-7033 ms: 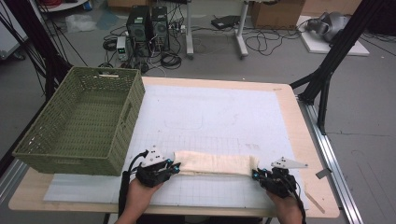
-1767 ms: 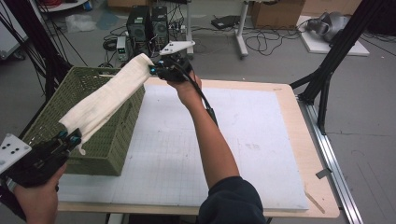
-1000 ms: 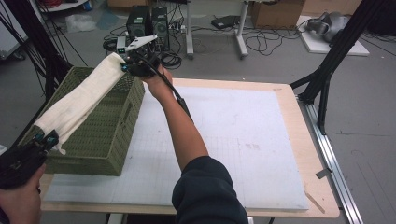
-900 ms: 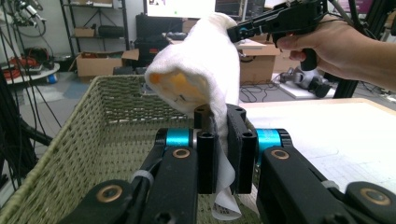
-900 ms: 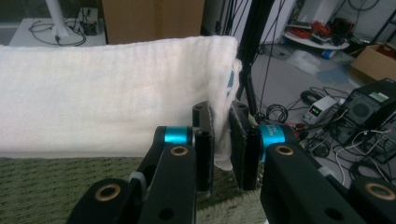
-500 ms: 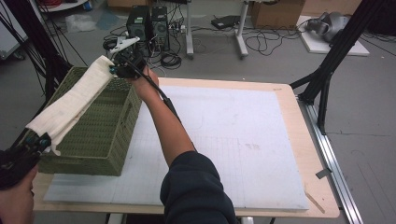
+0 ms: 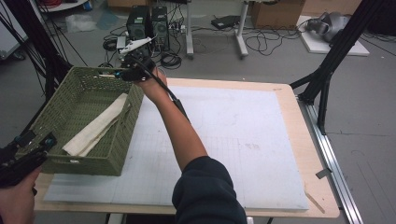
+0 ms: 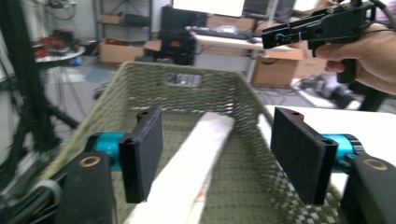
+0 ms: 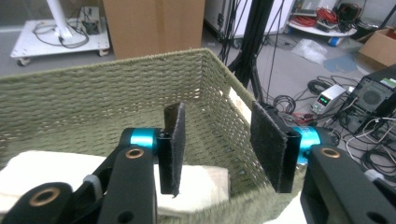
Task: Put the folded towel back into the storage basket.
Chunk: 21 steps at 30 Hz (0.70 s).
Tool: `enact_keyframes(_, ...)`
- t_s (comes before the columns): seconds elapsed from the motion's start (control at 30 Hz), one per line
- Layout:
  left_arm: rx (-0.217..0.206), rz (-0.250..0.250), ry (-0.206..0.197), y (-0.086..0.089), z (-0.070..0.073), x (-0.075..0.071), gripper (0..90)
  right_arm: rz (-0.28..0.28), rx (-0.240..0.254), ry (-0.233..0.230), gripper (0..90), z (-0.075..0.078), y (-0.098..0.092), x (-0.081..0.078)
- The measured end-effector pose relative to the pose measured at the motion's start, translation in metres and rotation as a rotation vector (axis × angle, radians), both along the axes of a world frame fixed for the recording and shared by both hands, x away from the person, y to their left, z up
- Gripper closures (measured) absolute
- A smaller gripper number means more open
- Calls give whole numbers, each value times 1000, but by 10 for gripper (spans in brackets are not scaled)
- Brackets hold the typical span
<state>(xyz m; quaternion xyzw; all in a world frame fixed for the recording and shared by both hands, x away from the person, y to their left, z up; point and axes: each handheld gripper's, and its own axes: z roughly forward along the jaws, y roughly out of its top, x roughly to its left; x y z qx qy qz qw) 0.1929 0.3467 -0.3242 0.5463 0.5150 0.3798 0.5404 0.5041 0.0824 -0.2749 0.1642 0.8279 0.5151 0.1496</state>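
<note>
High view: left gripper (image 7: 28,151) half cut off.

Green woven rectangular basket (image 7: 116,140) stands at the left edge of the wooden table (image 7: 299,140), its walls barring level entry; its open top admits passage from above. A folded cream cloth (image 7: 95,130) lies along its floor. The white gridded mat (image 7: 243,135) offers free passage toward the right edge.

- No text, label, brand or number can be read in any view.
- The small box's (image 9: 329,99) green display is too blurred to read.
</note>
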Motion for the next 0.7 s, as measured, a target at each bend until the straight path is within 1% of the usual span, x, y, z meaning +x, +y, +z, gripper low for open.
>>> enact_keyframes(0.03,-14,-15,-8,-2,0,1,306,-3,4,4,525,3,-6,-2)
enact_keyframes(0.1,-28,-41,-13,-6,1,2,258,-1,16,11,480,7,-18,-4)
enact_keyframes(0.13,-32,-48,-12,-8,2,3,240,-4,21,11,458,9,-25,-5)
enact_keyframes(0.2,-28,-56,-7,-13,3,4,179,-6,39,18,417,13,-37,-8)
enact_keyframes(0.3,-35,-107,1,-20,4,6,176,-28,48,27,337,13,-54,-14)
enact_keyframes(0.43,-50,-194,-2,-32,4,9,176,-51,23,50,226,8,-75,-22)
enact_keyframes(0.53,-54,-236,5,-42,3,12,177,-58,15,58,207,6,-90,-29)
enact_keyframes(0.6,-50,-261,9,-49,3,14,178,-59,18,65,205,7,-100,-34)
enact_keyframes(0.7,-44,-298,7,-58,4,16,178,-58,28,61,204,7,-115,-41)
